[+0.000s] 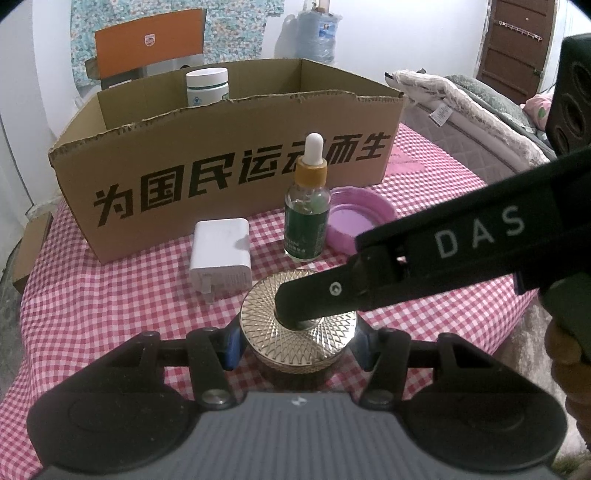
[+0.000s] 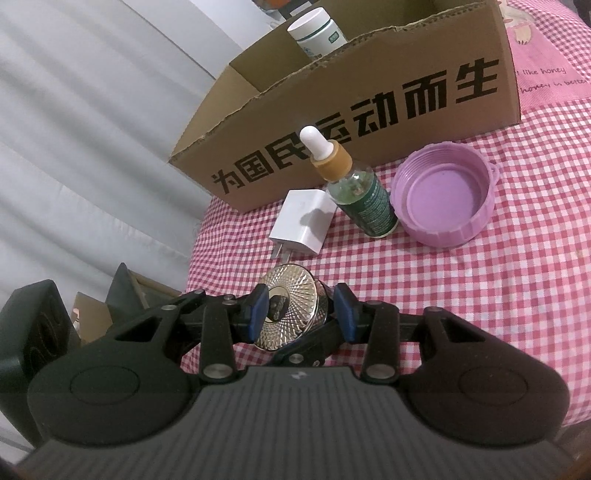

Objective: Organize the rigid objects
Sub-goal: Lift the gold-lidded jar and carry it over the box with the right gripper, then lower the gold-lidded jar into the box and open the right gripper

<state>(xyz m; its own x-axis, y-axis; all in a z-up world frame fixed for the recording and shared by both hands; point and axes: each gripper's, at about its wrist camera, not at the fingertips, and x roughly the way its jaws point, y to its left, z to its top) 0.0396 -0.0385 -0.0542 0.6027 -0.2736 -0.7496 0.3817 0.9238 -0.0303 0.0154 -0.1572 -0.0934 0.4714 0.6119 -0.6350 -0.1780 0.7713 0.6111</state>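
Observation:
A round jar with a gold patterned lid [image 1: 299,325] stands on the checked cloth at the near table edge. My left gripper [image 1: 297,345] is shut on the jar's body from both sides. My right gripper [image 2: 301,314] is shut on the jar's lid [image 2: 291,306]; its finger [image 1: 317,295] lies across the lid top in the left wrist view. Behind stand a white charger plug [image 1: 221,256], a green dropper bottle [image 1: 307,206] and a purple lid [image 1: 358,221]. An open cardboard box [image 1: 229,166] holds a white-capped bottle [image 1: 207,86].
The table has a red-and-white checked cloth [image 1: 110,314]. A bed [image 1: 480,110] lies at the right, an orange chair [image 1: 147,40] and a water jug [image 1: 319,33] behind the box. A black speaker [image 2: 33,332] stands left of the table.

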